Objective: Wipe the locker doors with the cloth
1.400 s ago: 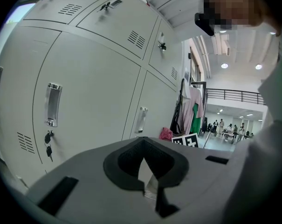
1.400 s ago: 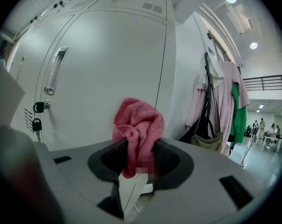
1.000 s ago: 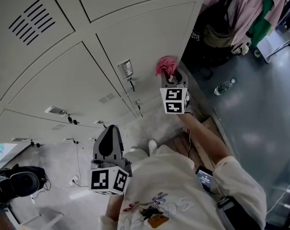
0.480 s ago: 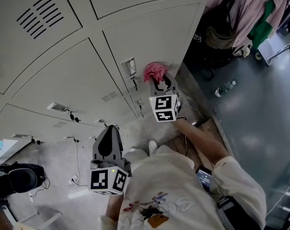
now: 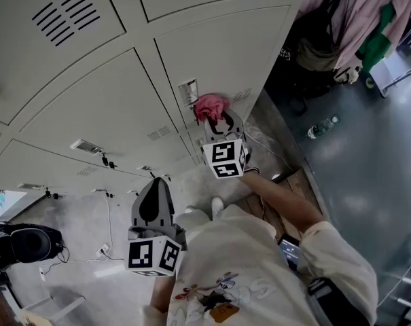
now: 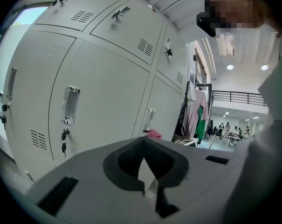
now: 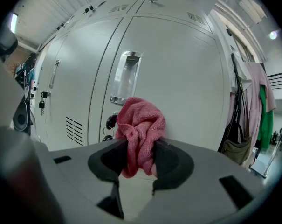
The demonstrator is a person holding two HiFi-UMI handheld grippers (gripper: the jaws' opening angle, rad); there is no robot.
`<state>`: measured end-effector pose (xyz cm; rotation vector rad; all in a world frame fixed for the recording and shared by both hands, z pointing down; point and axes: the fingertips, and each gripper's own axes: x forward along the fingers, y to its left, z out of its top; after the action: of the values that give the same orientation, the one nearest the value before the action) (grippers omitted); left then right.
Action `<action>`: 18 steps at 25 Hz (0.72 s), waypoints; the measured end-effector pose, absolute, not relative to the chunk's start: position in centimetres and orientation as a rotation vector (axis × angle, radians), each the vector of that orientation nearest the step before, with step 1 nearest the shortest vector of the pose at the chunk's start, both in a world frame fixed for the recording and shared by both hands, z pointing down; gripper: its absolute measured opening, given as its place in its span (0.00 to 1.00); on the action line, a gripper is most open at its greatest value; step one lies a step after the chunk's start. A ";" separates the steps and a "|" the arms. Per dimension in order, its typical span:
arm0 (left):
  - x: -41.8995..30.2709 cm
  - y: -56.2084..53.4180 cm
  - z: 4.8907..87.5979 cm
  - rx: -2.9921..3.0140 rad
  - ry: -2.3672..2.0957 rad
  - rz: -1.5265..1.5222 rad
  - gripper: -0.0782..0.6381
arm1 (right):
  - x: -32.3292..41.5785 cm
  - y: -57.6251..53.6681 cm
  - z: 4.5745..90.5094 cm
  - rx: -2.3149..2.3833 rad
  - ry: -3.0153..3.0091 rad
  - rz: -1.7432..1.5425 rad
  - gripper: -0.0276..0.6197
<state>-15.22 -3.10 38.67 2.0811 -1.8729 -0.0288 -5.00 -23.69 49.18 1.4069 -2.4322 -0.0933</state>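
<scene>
Cloth: the pink cloth (image 7: pixel 140 132) is bunched up at the locker door (image 7: pixel 182 73), just below the handle (image 7: pixel 125 77) and beside the keys (image 7: pixel 110 122) that hang in the lock.
Right gripper: the right gripper (image 7: pixel 140 158) is closed on the lower part of the cloth. Most of the cloth sticks out past the jaws toward the door.
Left gripper: the left gripper (image 6: pixel 144 154) has its jaws together, with nothing between them. In the head view it is held low, well apart from the cloth.
Lockers: grey doors in rows, with vents and handles.
Around: clothes (image 5: pixel 368 19) hang right of the lockers. A bottle (image 5: pixel 320 124) lies on the floor (image 5: pixel 368 182).
</scene>
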 end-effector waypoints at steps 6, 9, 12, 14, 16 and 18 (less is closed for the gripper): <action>-15.4 -3.0 38.6 2.073 -1.882 -0.030 0.11 | -6.5 -22.8 50.2 1.353 -2.446 -0.103 0.28; -15.5 -3.0 38.7 2.067 -1.885 -0.025 0.11 | -6.7 -22.8 50.5 1.345 -2.446 -0.114 0.28; -15.4 -3.0 38.8 2.063 -1.886 -0.023 0.11 | -7.0 -22.6 51.0 1.325 -2.446 -0.119 0.28; -15.3 -3.1 38.9 2.062 -1.884 -0.021 0.11 | -7.2 -22.4 51.4 1.309 -2.443 -0.117 0.28; -15.2 -3.2 38.9 2.065 -1.882 -0.020 0.11 | -7.4 -22.3 51.9 1.293 -2.441 -0.113 0.28; -15.1 -3.3 38.9 2.068 -1.881 -0.020 0.11 | -7.7 -22.1 52.5 1.272 -2.437 -0.105 0.28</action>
<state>-15.08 -3.33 38.88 2.0676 -1.8812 -0.0195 -7.73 -22.15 52.54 1.2716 -2.4369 -0.1048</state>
